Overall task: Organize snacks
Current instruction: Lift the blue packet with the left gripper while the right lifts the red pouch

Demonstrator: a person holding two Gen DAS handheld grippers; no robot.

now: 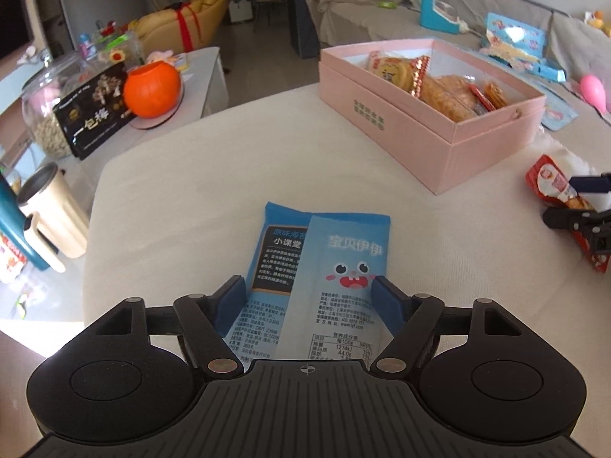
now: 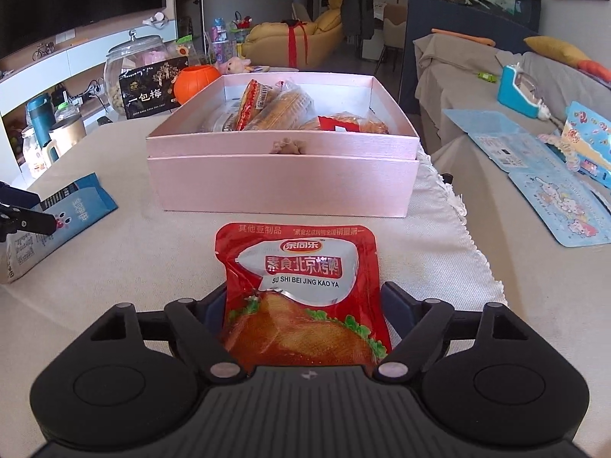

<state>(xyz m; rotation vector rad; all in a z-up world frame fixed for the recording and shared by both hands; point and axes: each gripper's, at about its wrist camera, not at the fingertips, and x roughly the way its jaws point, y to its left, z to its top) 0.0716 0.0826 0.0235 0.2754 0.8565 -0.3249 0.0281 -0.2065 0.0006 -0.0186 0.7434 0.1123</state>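
Observation:
My left gripper [image 1: 308, 286] is shut on a blue snack packet [image 1: 324, 263] with a cartoon face, held just above the cream tablecloth [image 1: 214, 175]. My right gripper [image 2: 301, 297] is shut on a red snack pouch [image 2: 301, 286] printed with roast duck. The open pink box [image 1: 458, 141] holds several wrapped snacks [image 1: 439, 91] and stands ahead to the right in the left wrist view. In the right wrist view the pink box [image 2: 282, 183] stands straight ahead. The blue packet [image 2: 57, 213] and the red pouch [image 1: 557, 191] each show in the other view.
A side table at the left holds a glass jar [image 1: 42, 114], a black snack bag [image 1: 95, 114], an orange pumpkin pot [image 1: 152, 89] and a beige mug [image 1: 53, 210]. A grey sofa [image 2: 508, 91] with blue toys [image 2: 523, 91] and cards lies to the right.

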